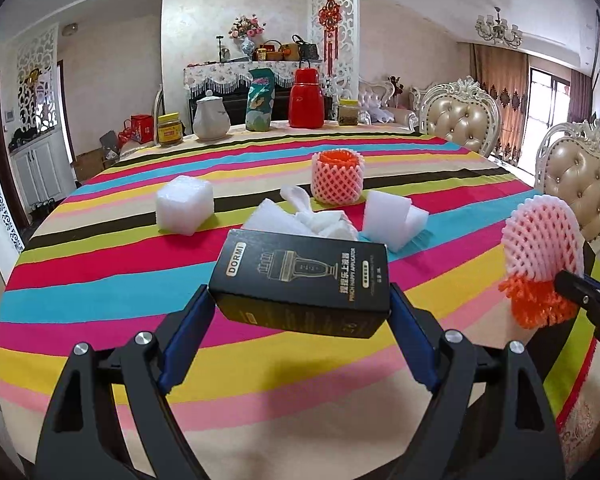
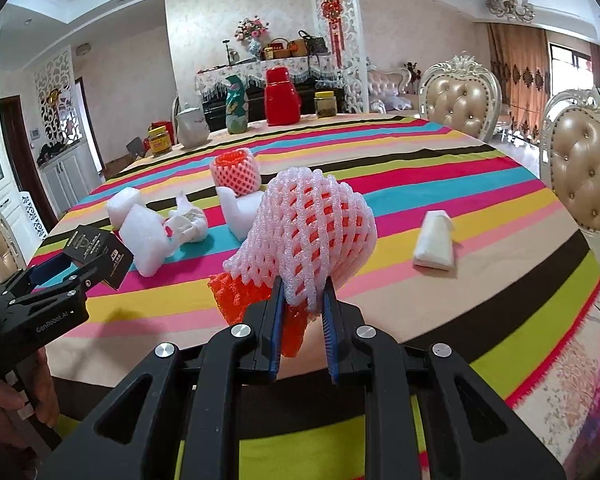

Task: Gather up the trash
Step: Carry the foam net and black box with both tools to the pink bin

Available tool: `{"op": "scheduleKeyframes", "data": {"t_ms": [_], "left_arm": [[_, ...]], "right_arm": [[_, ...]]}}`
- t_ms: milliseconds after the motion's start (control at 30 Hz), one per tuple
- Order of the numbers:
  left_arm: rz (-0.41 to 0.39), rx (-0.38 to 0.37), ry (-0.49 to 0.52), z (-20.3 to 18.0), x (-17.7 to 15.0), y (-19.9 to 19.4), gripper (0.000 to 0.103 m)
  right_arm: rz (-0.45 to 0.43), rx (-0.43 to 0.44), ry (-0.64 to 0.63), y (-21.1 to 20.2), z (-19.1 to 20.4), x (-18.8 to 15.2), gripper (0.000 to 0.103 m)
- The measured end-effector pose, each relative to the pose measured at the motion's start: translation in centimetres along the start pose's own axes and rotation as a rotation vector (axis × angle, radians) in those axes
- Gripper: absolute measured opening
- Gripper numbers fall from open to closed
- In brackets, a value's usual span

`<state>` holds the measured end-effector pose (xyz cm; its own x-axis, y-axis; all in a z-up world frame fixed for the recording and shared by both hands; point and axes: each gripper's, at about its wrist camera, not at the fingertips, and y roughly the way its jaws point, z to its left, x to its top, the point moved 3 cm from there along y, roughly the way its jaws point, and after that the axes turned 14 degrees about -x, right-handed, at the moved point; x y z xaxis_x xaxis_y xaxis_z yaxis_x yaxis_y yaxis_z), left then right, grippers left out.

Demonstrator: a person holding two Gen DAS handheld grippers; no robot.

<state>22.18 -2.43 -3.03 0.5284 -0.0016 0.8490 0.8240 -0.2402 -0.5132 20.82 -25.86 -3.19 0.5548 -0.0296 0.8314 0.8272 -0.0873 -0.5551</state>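
Note:
My left gripper [image 1: 302, 304] is shut on a black carton [image 1: 304, 280] printed with gold lettering, held above the striped tablecloth [image 1: 100, 264]; its blue pads press the carton's two ends. The same carton [image 2: 96, 254] shows at the left of the right wrist view. My right gripper [image 2: 302, 304] is shut on a pink and orange foam fruit net [image 2: 312, 232], lifted off the table; this net [image 1: 540, 248] hangs at the right edge of the left wrist view. On the table lie a second foam net [image 1: 337, 176], a white foam block [image 1: 185, 210] and crumpled white foam sheets [image 1: 388, 216].
A folded white wrapper [image 2: 436, 240] lies on the right part of the table. Jars, a white teapot [image 1: 211, 118], a patterned bag and a red flask [image 1: 307, 98] stand along the far edge. Padded chairs [image 1: 462, 118] stand at the right. A hand [image 2: 4, 404] holds the left gripper.

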Motion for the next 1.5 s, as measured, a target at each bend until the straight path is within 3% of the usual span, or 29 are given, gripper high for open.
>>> {"op": "scheduleKeyframes", "data": {"t_ms": [733, 1500], "left_arm": [[0.025, -0.122, 0.133, -8.3, -1.4, -0.1, 0.083], [0.061, -0.385, 0.331, -22.1, -3.4, 0.4, 0.083]], "right_arm": [[-0.035, -0.109, 0.122, -4.3, -8.7, -2.9, 0.018], [-0.118, -0.319, 0.315, -9.7, -20.7, -6.0, 0.018]]}}
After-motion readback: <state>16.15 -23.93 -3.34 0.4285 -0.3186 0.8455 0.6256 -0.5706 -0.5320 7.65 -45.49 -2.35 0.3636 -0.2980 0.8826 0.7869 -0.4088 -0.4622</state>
